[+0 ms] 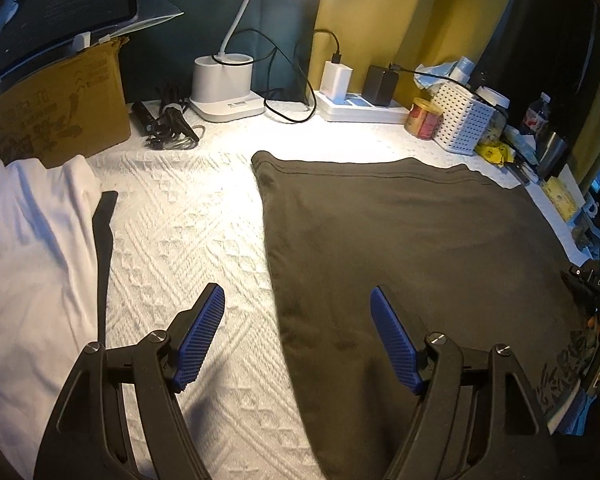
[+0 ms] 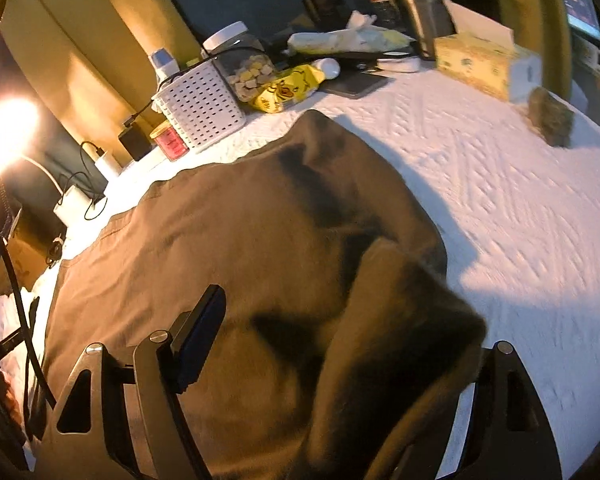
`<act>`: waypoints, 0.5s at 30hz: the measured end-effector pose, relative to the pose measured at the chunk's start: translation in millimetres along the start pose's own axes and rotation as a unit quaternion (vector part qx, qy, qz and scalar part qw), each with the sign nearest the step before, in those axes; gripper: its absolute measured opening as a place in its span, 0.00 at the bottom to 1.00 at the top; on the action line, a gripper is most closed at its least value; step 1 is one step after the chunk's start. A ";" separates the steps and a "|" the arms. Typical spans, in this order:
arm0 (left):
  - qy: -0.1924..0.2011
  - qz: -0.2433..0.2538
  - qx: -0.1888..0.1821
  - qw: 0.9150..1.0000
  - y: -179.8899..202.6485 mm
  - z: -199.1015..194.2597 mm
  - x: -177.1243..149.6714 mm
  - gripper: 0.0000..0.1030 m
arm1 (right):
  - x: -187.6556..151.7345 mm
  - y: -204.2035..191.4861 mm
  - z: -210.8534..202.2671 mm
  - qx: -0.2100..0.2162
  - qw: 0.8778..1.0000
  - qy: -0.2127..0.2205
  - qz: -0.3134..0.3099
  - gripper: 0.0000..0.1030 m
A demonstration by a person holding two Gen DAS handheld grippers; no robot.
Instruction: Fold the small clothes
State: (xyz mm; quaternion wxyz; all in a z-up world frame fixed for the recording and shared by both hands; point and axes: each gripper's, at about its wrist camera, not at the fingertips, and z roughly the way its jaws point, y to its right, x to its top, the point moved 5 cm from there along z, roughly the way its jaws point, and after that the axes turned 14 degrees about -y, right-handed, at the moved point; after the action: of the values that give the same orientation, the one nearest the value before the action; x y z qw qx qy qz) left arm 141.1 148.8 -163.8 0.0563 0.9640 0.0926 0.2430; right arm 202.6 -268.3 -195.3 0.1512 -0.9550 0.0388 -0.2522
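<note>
A dark olive-brown garment (image 1: pixel 412 248) lies spread flat on the white textured cloth (image 1: pixel 188 240). My left gripper (image 1: pixel 298 336) is open and empty, low over the garment's left edge: its left finger is over the white cloth, its right finger over the garment. In the right wrist view the same garment (image 2: pixel 228 232) fills the middle, and a raised fold of it (image 2: pixel 400 320) drapes over the right finger and hides it. The right gripper's left finger (image 2: pixel 204 340) stands wide apart from that fold. I cannot see whether the cloth is clamped.
A white garment (image 1: pixel 32 248) with a dark strap (image 1: pixel 104 240) lies at the left. Along the back stand a cardboard box (image 1: pixel 56 108), lamp base (image 1: pixel 224 88), power strip (image 1: pixel 360 108), white basket (image 1: pixel 464 120), a tin (image 1: pixel 422 118). A tissue box (image 2: pixel 480 64) and small dark bundle (image 2: pixel 550 116) sit at the right.
</note>
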 end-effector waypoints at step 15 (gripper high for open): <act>0.026 0.006 0.014 1.000 -2.9 -2.8 14.5 0.73 | 18.0 -25.7 13.2 -0.029 0.998 -0.002 -0.064 0.16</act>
State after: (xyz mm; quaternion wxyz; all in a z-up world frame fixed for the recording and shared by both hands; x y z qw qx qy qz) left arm 151.9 154.8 -155.2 0.0383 0.9586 0.0913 0.2670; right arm 224.7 -243.0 -189.9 0.1074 -0.9600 -0.0153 -0.2580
